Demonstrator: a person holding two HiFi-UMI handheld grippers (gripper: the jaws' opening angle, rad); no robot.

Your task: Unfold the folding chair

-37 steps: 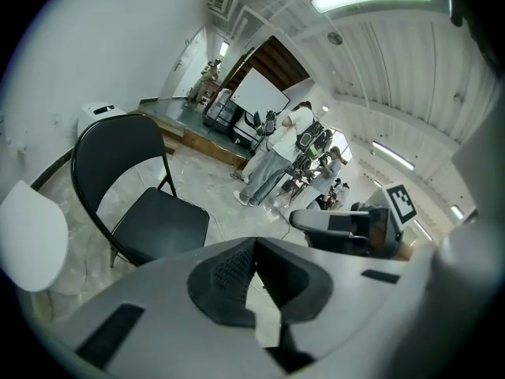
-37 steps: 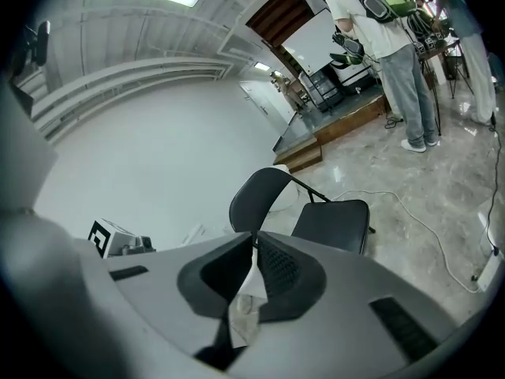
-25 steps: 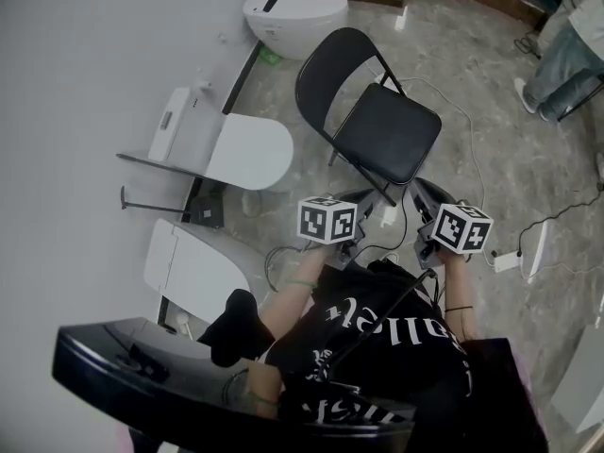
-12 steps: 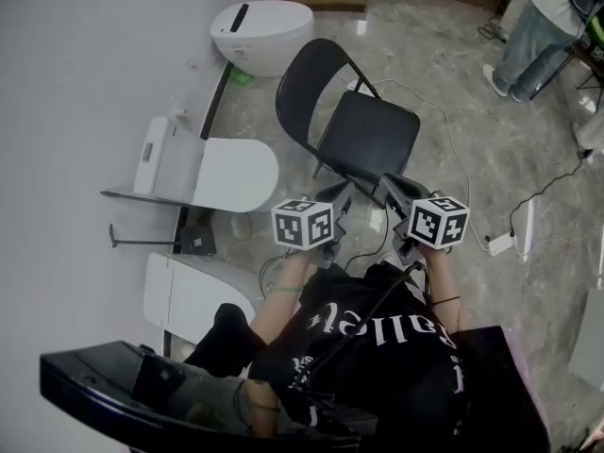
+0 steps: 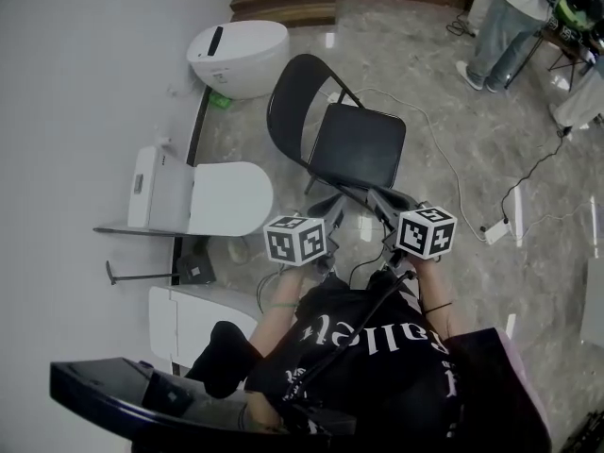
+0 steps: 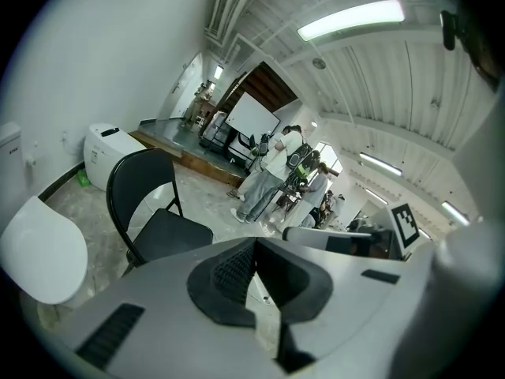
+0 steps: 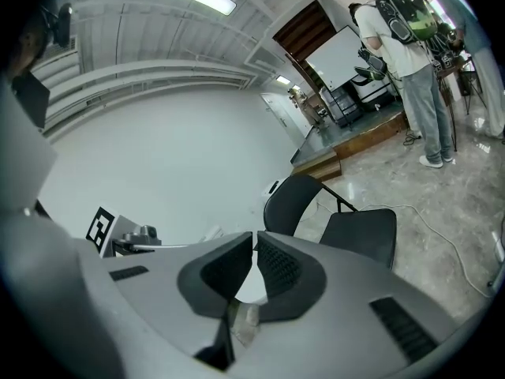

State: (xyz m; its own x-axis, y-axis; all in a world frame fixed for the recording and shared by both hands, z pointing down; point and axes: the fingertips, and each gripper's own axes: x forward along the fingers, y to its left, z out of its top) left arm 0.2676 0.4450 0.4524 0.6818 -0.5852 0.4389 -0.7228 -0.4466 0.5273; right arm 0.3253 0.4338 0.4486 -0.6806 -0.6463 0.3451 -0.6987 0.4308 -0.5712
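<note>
The black folding chair stands unfolded on the marble floor, seat flat and backrest toward the wall. It also shows in the left gripper view and the right gripper view. Both grippers hover side by side just in front of the seat's near edge, apart from it. My left gripper is shut with nothing between its pads. My right gripper is shut and empty as well, its pads together.
White toilets and toilet parts line the wall at the left. A white cable and power strip lie on the floor to the chair's right. People stand at the far right by wooden steps.
Both grippers have drawn back from the chair toward the person and risen a little, staying shut. The chair stays unfolded in place.
</note>
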